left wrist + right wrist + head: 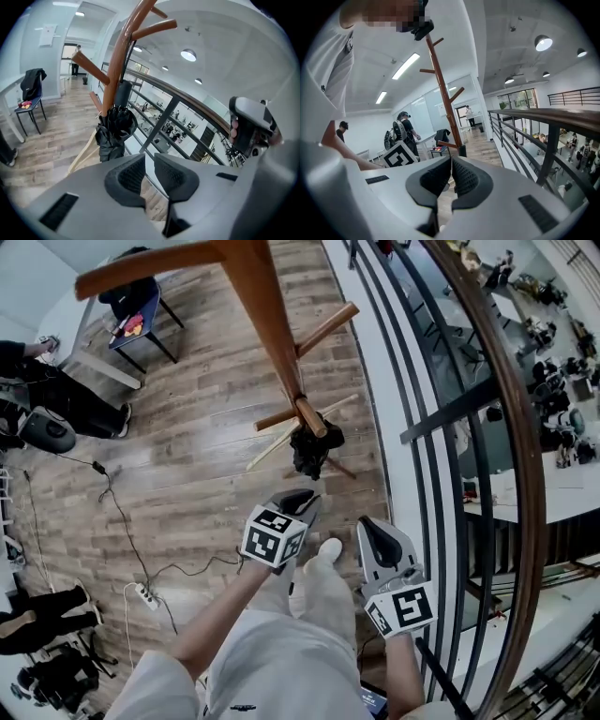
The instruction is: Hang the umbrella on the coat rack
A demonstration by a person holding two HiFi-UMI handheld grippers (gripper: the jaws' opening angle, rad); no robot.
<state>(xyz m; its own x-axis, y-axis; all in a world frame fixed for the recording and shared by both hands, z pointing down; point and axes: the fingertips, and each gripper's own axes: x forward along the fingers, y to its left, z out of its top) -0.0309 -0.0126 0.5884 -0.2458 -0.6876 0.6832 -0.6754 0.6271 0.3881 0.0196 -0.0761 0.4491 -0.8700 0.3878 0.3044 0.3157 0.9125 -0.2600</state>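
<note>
A folded black umbrella (pixel 312 448) hangs by its strap from a lower peg of the wooden coat rack (pixel 267 306). The left gripper view shows the umbrella (pixel 115 126) against the rack's post (pixel 117 70), well clear of the jaws. My left gripper (pixel 302 501) sits just short of and below the umbrella; its pads (pixel 149 171) stand a narrow gap apart with nothing between them. My right gripper (pixel 373 532) is further right, beside the railing. Its jaws (pixel 451 176) are shut and empty, and the rack (pixel 443 93) stands beyond them.
A dark metal railing with a wooden handrail (pixel 506 381) runs along the right, with a lower floor beyond it. A chair with a jacket (pixel 141 320) stands at the back left. A power strip (pixel 145 594) and cable lie on the wood floor. People stand at the left edge.
</note>
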